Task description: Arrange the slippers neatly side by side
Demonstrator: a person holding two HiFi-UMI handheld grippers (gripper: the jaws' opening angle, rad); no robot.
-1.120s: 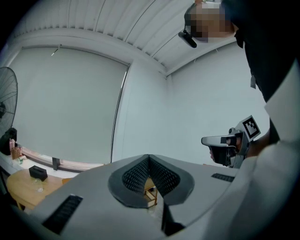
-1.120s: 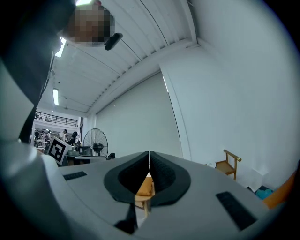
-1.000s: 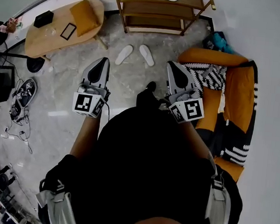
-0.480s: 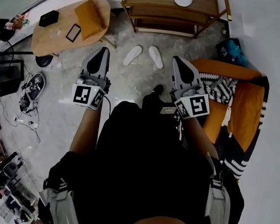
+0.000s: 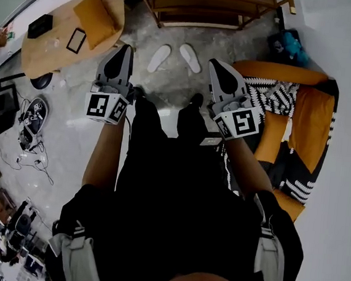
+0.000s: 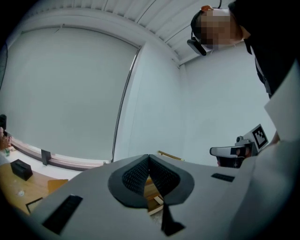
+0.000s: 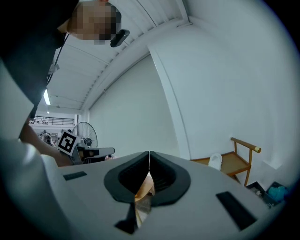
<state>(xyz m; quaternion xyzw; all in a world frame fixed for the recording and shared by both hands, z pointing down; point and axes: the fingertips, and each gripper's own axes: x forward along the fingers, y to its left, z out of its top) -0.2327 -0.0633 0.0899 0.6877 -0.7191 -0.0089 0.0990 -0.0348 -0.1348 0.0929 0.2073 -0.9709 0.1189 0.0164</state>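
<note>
Two white slippers lie on the grey stone floor in front of a wooden shelf, toes splayed apart: the left slipper (image 5: 159, 58) and the right slipper (image 5: 190, 56). My left gripper (image 5: 125, 48) is held out level to the left of them, well above the floor, jaws shut with nothing between them. On the other side my right gripper (image 5: 213, 62) points the same way, also shut and empty. In the left gripper view the left gripper (image 6: 149, 157) has its tips touching; in the right gripper view the right gripper (image 7: 149, 153) does too. The slippers show in neither gripper view.
The wooden shelf (image 5: 206, 13) stands just beyond the slippers, with another white slipper (image 7: 214, 161) on top. A round wooden table (image 5: 49, 38) with an orange cushion is at the left. An orange seat (image 5: 305, 112) with a patterned blanket is at the right. Cables (image 5: 29, 153) lie on the floor.
The person has stepped forward, carrying both grippers toward the shelf. The gripper tips now sit level with the slippers in the head view. Both stay shut.
</note>
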